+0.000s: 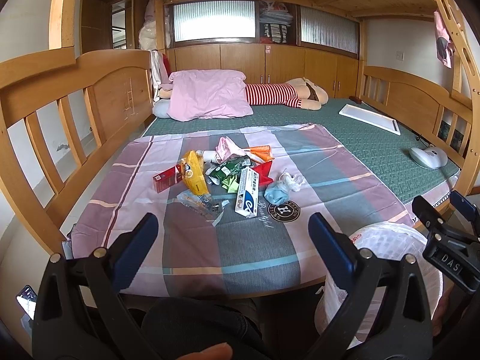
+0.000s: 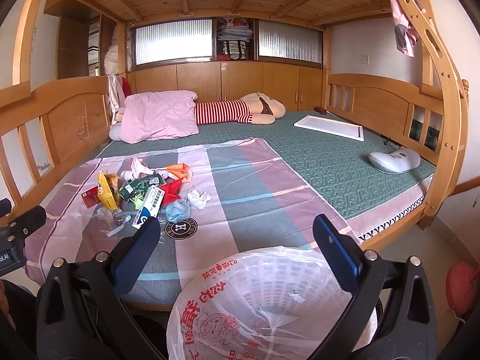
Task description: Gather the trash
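A pile of trash lies on the plaid sheet [image 1: 258, 249]: a toothpaste box [image 1: 247, 192], a yellow snack bag [image 1: 193, 175], a red carton [image 1: 166, 178], a green wrapper [image 1: 228, 169], a blue crumpled wad [image 1: 277, 193], a clear wrapper [image 1: 201, 205]. The pile also shows in the right wrist view [image 2: 141, 193]. My left gripper [image 1: 232, 234] is open and empty, short of the pile. My right gripper [image 2: 237, 240] is open and empty above a white bin lined with a printed plastic bag [image 2: 264, 300], which also shows in the left wrist view [image 1: 387, 249].
A pink pillow [image 1: 207, 94] and a striped plush toy [image 1: 285, 93] lie at the far end of the green mattress [image 1: 375, 147]. A white tray [image 1: 370, 118] and a white device [image 1: 427, 157] lie at the right. Wooden rails [image 1: 60, 114] bound the bed.
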